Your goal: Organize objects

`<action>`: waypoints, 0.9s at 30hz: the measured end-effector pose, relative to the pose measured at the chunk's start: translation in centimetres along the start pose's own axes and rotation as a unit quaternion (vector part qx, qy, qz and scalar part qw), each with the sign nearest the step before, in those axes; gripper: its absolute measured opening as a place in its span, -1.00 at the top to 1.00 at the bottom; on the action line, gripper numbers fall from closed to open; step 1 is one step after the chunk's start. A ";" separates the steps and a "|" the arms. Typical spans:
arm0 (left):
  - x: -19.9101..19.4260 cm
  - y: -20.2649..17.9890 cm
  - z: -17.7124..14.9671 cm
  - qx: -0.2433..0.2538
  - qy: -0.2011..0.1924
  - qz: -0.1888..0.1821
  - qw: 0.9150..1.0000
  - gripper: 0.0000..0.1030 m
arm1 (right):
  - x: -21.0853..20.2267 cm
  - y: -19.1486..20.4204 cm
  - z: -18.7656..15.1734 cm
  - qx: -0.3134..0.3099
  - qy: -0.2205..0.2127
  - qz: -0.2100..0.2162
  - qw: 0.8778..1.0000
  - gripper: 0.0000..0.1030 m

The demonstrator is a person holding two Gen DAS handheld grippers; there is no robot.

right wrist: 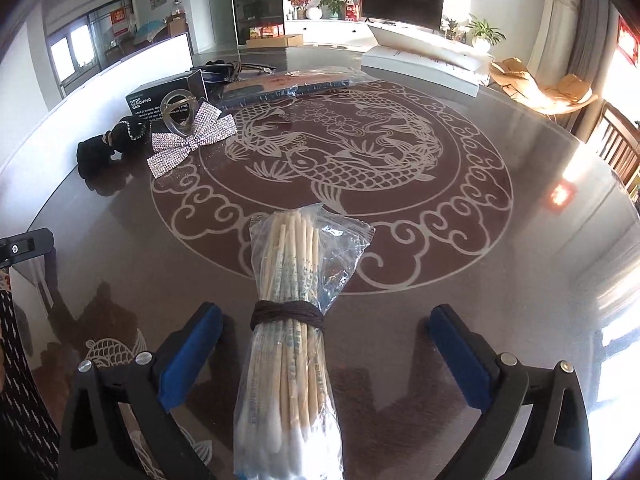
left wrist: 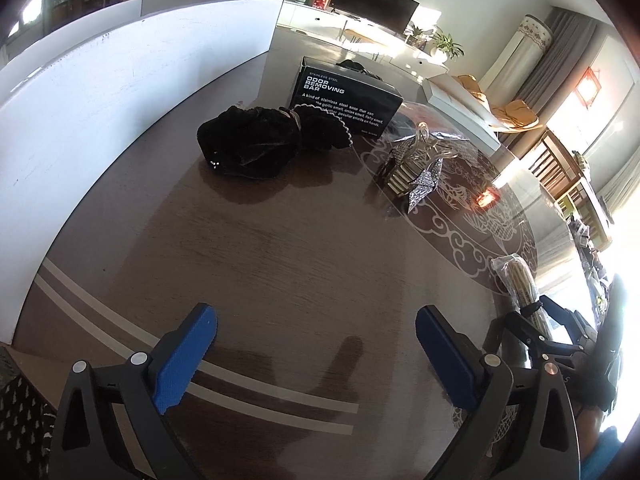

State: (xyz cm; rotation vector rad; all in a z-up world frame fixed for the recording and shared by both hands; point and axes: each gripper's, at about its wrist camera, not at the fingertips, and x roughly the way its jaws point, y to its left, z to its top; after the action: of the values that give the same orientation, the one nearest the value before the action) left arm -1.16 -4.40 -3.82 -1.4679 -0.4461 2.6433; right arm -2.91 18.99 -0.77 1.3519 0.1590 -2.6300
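A clear bag of wooden cotton swabs (right wrist: 288, 280), tied with a dark band, lies flat on the glass table (right wrist: 500, 280). It sits between the blue pads of my right gripper (right wrist: 325, 314), which is open with neither pad touching it. My left gripper (left wrist: 316, 316) is open over bare tabletop, with nothing between its fingers. In the left wrist view the swab bag (left wrist: 516, 280) shows at the right with the right gripper's frame around it. Further back are a black scrunchie (left wrist: 248, 144), a black "odor removing bar" box (left wrist: 344, 96) and a rhinestone bow hair clip (left wrist: 416, 172).
A white panel (left wrist: 100, 100) stands along the table's left edge. At the table's far side lie a flat plastic packet (right wrist: 288, 80) and a white box (right wrist: 420, 62). A fish pattern (right wrist: 340, 152) marks the table's middle. Chairs stand beyond the right rim.
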 end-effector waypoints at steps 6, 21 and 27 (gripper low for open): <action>0.0 0.0 0.0 0.001 0.001 0.001 1.000 -0.98 | -0.1 0.0 0.0 0.000 0.000 0.000 1.000 -1.00; -0.1 0.0 -0.1 0.000 0.001 0.001 1.000 -0.98 | -0.2 0.1 -0.1 0.000 0.000 -0.001 1.000 -1.00; -0.1 0.0 -0.1 0.000 0.001 0.001 1.000 -0.98 | -0.2 0.1 -0.1 0.000 0.000 -0.001 1.000 -1.00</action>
State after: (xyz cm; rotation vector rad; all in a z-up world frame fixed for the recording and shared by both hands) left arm -1.04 -4.38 -3.78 -1.4704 -0.4441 2.6429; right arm -2.68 18.93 -0.67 1.3516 0.1613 -2.6310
